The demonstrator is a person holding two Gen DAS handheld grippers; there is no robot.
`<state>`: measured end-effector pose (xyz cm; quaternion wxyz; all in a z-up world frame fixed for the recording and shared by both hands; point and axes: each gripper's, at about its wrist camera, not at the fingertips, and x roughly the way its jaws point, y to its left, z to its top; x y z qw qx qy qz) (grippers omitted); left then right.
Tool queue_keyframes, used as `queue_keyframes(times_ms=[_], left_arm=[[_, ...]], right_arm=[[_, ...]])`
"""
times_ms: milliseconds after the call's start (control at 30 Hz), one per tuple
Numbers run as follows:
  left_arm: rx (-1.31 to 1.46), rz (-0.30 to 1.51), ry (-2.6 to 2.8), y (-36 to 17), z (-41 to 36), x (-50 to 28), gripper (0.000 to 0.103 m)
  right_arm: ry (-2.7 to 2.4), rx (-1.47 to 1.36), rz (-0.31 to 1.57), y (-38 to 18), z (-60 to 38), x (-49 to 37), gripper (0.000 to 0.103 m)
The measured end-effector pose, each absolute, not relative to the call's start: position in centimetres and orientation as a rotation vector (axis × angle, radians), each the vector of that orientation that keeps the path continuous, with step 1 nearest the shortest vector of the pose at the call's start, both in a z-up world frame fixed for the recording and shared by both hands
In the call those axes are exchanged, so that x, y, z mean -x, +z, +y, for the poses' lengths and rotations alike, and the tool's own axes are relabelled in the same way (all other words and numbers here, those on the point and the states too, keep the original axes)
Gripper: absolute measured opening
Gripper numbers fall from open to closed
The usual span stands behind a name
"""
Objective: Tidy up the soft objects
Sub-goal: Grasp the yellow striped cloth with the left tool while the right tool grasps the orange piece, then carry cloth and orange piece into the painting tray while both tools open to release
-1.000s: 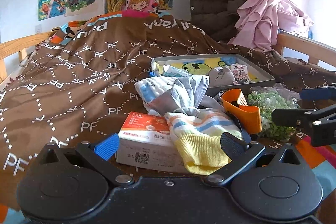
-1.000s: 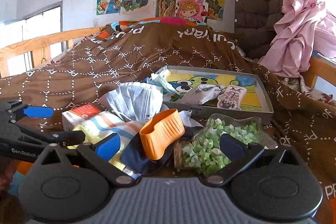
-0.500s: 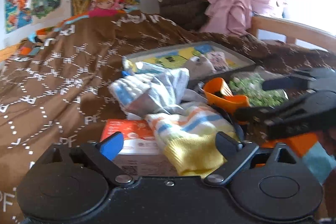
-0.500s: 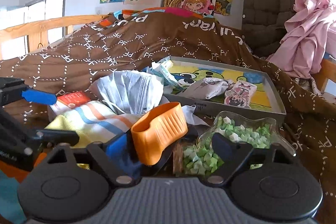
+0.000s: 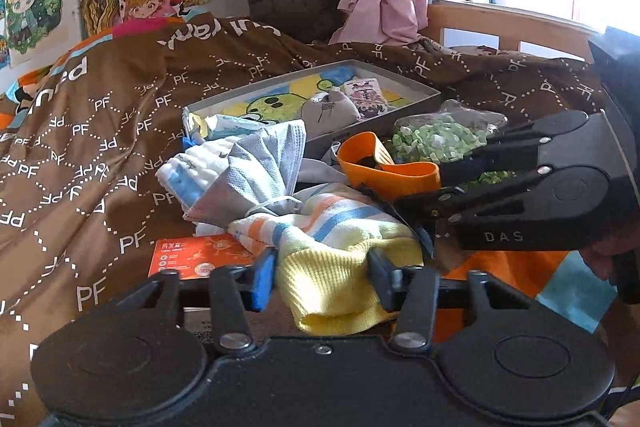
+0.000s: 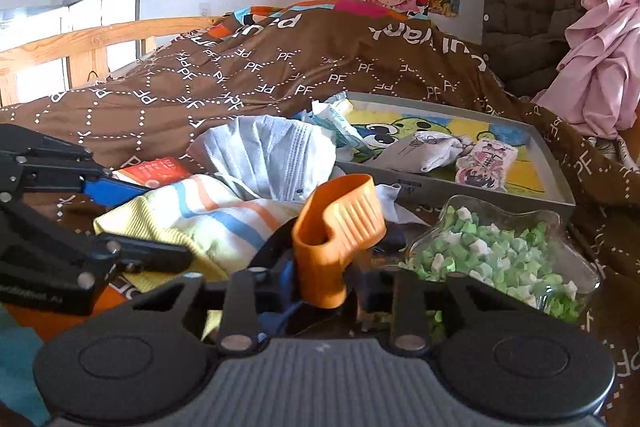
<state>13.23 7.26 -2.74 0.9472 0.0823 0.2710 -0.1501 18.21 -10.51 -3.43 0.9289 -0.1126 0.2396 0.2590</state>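
- Brown quilt [image 5: 120, 131] covers the bed, grey tray [image 6: 560, 183] behind.
- Left gripper [image 5: 322, 277] pinches the yellow striped sock [image 5: 332, 267].
- Right gripper [image 6: 326, 281] clamps the orange piece [image 6: 340, 227].

- A yellow sock [image 5: 320, 259] with orange and blue stripes lay crumpled on the bed.
- A grey face mask [image 5: 260, 167] sat bunched just behind it.

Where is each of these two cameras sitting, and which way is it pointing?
Left wrist: rides the left gripper, facing across the bed; jaws closed on the yellow striped sock; the right gripper enters from the right.
Right wrist: rides the right gripper, jaws closed on the orange rubber piece; the left gripper shows at left.
Shared: sock, grey tray, face mask.
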Motion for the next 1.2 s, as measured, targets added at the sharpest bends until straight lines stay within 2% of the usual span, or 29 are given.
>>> queue_keyframes(times_ms=[100, 200, 333, 867, 1200], left_arm=[[-0.145, 0.559, -0.299, -2.6, 7.5, -13.3, 0.030], [-0.125, 0.562, -0.300, -2.4, 7.5, -13.3, 0.021], [-0.096, 0.552, -0.289, -2.0, 7.4, -13.0, 0.015], [0.059, 0.476, -0.263, 1.6, 8.3, -7.6, 0.011], [0.134, 0.379, -0.311, 4.9, 7.0, -6.9, 0.011]], right_arm=[[0.532, 0.223, 0.492, -3.4, -10.7, -18.1, 0.023], [0.529, 0.211, 0.494, -3.2, -10.8, -18.0, 0.021], [0.521, 0.203, 0.490, -2.6, -11.2, -17.6, 0.019], [0.483, 0.190, 0.442, 0.2, -13.6, -13.2, 0.017], [0.471, 0.249, 0.313, 4.0, -13.8, -10.5, 0.017]])
